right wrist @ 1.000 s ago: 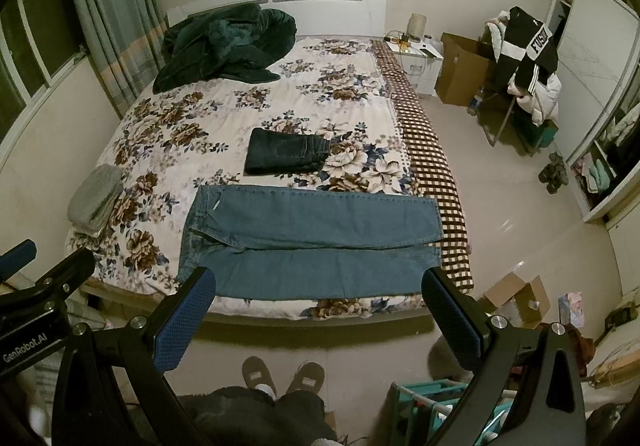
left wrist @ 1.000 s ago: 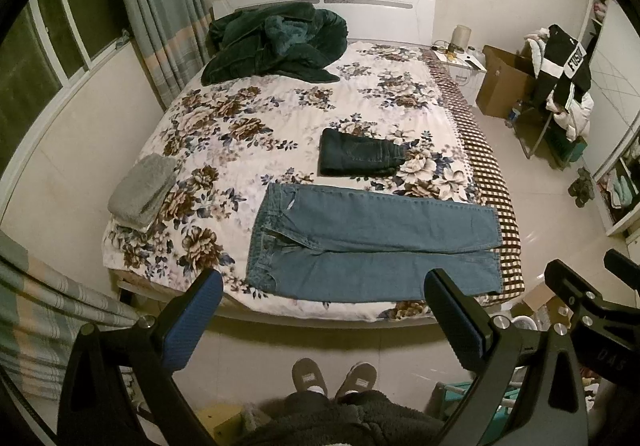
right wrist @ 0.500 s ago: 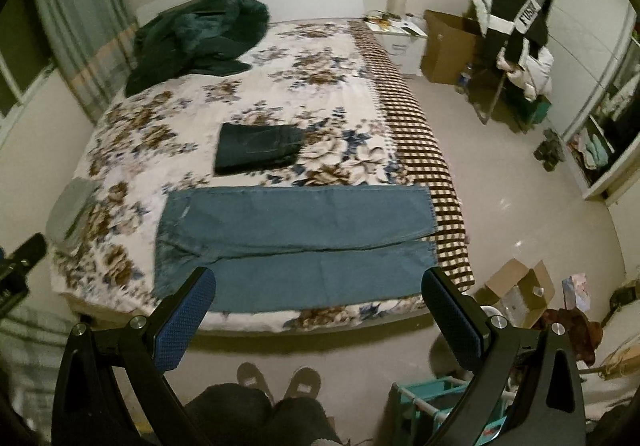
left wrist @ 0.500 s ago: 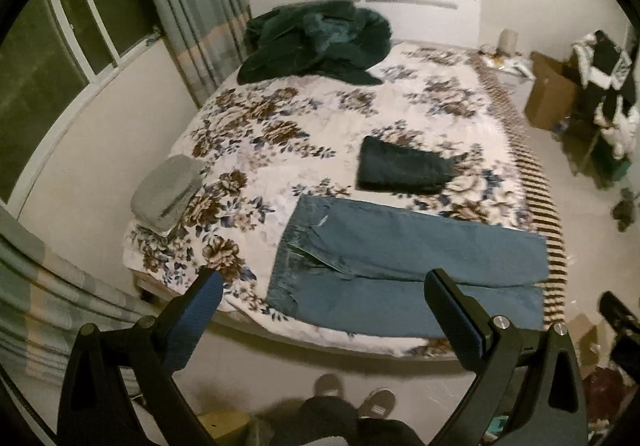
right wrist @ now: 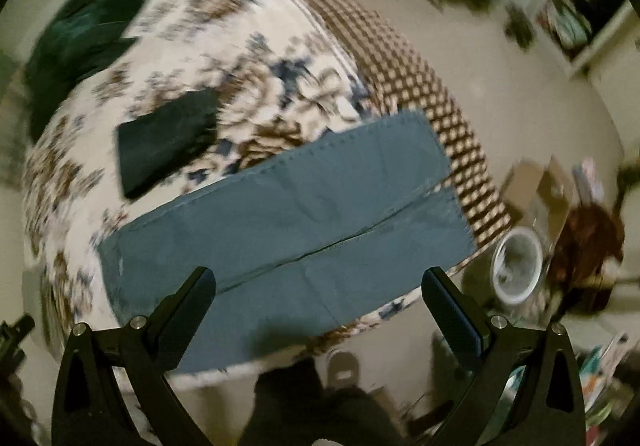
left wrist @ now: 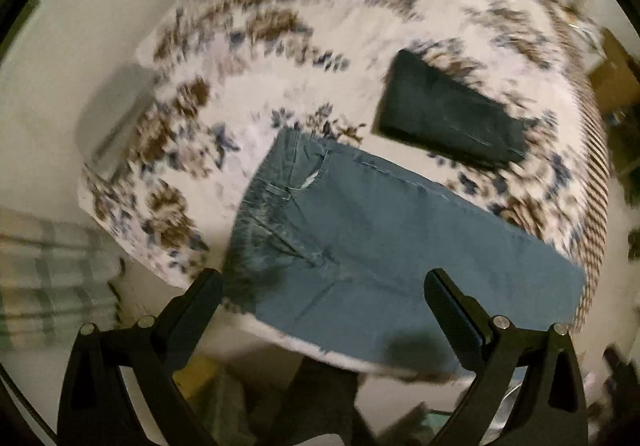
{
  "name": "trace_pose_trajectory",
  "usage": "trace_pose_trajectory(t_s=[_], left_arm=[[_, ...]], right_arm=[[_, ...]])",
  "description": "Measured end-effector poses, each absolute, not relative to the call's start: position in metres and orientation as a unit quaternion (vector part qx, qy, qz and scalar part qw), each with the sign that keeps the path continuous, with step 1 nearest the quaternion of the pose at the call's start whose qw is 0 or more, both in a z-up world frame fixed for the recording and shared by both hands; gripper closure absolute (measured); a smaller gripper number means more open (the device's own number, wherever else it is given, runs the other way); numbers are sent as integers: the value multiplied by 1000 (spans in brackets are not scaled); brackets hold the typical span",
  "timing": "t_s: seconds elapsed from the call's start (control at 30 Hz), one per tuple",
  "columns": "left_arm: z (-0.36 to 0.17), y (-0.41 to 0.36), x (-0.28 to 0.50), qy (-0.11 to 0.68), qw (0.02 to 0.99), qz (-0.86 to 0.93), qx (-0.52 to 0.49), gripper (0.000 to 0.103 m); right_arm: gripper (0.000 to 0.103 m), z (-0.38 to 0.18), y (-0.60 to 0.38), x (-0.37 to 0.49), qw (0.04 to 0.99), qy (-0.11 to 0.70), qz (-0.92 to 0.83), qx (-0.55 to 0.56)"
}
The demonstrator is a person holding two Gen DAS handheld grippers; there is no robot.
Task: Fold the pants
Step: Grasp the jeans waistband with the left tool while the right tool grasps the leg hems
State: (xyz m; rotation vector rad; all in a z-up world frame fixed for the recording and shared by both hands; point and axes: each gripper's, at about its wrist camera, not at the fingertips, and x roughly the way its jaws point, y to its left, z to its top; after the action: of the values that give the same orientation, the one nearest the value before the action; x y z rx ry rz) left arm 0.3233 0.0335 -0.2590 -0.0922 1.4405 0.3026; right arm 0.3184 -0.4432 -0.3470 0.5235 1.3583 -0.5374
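Note:
Blue jeans [left wrist: 360, 242] lie flat along the near edge of the floral bed [left wrist: 248, 58], waistband to the left, legs running right. The left wrist view looks down on the waistband and crotch. My left gripper [left wrist: 322, 290] hangs open above that end, nothing between its fingers. In the right wrist view the two legs of the jeans [right wrist: 304, 214] reach the checked bed edge [right wrist: 420, 74]. My right gripper [right wrist: 318, 288] is open over the lower leg, holding nothing. Both views are motion blurred.
Folded dark pants [left wrist: 448, 118] [right wrist: 168, 138] lie on the bed behind the jeans. A green coat [right wrist: 84, 34] is heaped near the headboard. Folded grey cloth [left wrist: 116, 118] sits at the bed's left corner. A round bin [right wrist: 516, 266], boxes and clutter stand on the floor right.
Both grippers have moved forward and down toward the bed, so the jeans now fill the views. The left one swung toward the waistband, the right toward the legs. Jaws stayed open.

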Motion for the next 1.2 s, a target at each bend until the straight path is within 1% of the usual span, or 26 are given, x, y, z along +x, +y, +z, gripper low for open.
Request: trace_pose_trajectory(t_s=[0.13, 0.23, 0.43, 0.57, 0.6, 0.63, 0.67, 0.7, 0.73, 0.77, 0.8, 0.83, 0.87, 0.9, 0.93, 0.97, 1.03, 1.07, 1.2], left_arm=[[-337, 64, 386, 695, 689, 179, -98, 0], [-395, 87, 426, 712, 654, 213, -143, 0], [-497, 123, 484, 734, 585, 259, -227, 0], [-537, 134, 500, 737, 566, 281, -241, 0], [-543, 135, 501, 736, 565, 287, -240, 3], [-548, 136, 501, 735, 564, 292, -236, 18], [-551, 136, 501, 735, 565, 296, -229, 39], [-551, 135, 498, 730, 571, 293, -235, 44], [-549, 136, 497, 722, 580, 287, -242, 55], [-544, 135, 496, 711, 596, 281, -246, 70], [-538, 134, 494, 702, 608, 278, -245, 75], [-528, 132, 490, 691, 622, 272, -249, 83], [-522, 130, 487, 686, 628, 268, -251, 84], [-515, 129, 484, 680, 636, 265, -251, 85], [-506, 126, 479, 672, 647, 259, -252, 86], [-499, 124, 476, 668, 653, 254, -252, 87], [-477, 119, 463, 654, 671, 240, -255, 87], [-469, 118, 458, 649, 677, 236, -254, 87], [-425, 112, 424, 623, 708, 218, -253, 88]], right_arm=[[0, -434, -490, 369, 663, 632, -276, 290], [0, -489, -520, 395, 632, 642, -306, 308], [0, -577, -574, 430, 582, 647, -355, 342], [0, -622, -601, 441, 555, 640, -379, 374], [0, -632, -605, 444, 548, 638, -382, 382], [0, -643, -610, 446, 542, 635, -385, 393], [0, -654, -613, 449, 536, 633, -386, 404], [0, -661, -614, 450, 532, 631, -387, 412], [0, -669, -615, 453, 528, 631, -386, 416], [0, -675, -614, 454, 525, 634, -385, 417], [0, -680, -613, 455, 521, 635, -387, 418], [4, -684, -612, 455, 519, 636, -389, 418], [8, -687, -610, 454, 519, 633, -389, 423], [16, -688, -609, 453, 522, 629, -386, 428], [29, -688, -607, 453, 527, 629, -385, 422], [38, -687, -605, 452, 534, 627, -384, 418], [84, -677, -601, 447, 551, 618, -374, 418], [91, -672, -599, 446, 559, 613, -368, 420], [94, -635, -589, 431, 591, 588, -355, 423]])
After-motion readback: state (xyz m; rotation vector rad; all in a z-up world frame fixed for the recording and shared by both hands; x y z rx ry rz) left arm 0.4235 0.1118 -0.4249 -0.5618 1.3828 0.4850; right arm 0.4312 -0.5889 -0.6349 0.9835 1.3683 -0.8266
